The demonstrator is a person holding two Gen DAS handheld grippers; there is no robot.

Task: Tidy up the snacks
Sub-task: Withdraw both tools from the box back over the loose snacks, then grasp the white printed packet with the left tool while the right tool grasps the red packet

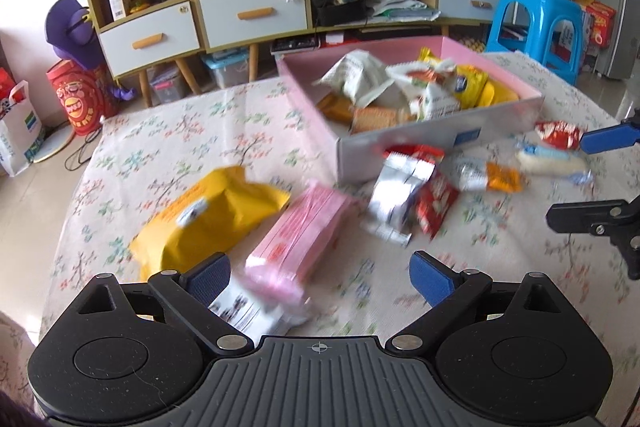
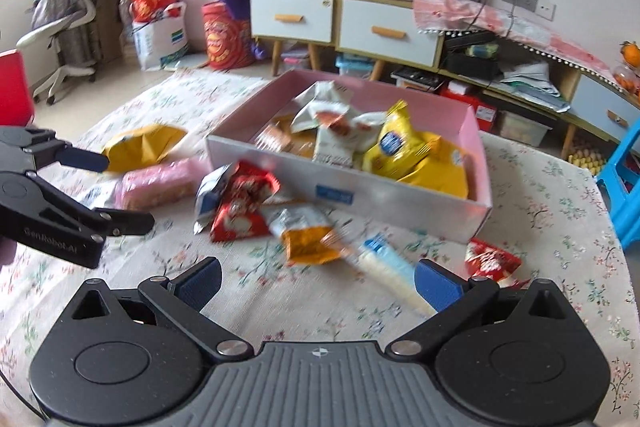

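- The left hand-held gripper (image 1: 319, 277) stood wide open, its blue pads either side of the near end of a long pink plastic-wrapped snack pack (image 1: 298, 242), long axis pointing away toward the box.
- The right hand-held gripper (image 2: 318, 283) gaped empty over a white tube snack (image 2: 386, 269).
- An open pink cardboard box (image 2: 348, 193) mid-worktop (image 2: 540, 227) held mixed snack packets (image 2: 396, 143).

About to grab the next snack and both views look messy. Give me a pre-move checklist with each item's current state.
1. Left hand-held gripper open and empty: ok.
2. Right hand-held gripper open and empty: ok.
3. Pink packet lies ahead between the left fingers, on the tablecloth: ok.
4. White tube-shaped packet lies ahead of the right hand-held gripper, slightly right of centre: ok.
5. Pink box has free space along its far wall: ok.
6. Sharp view of target edges: not ok, both views are motion-blurred.
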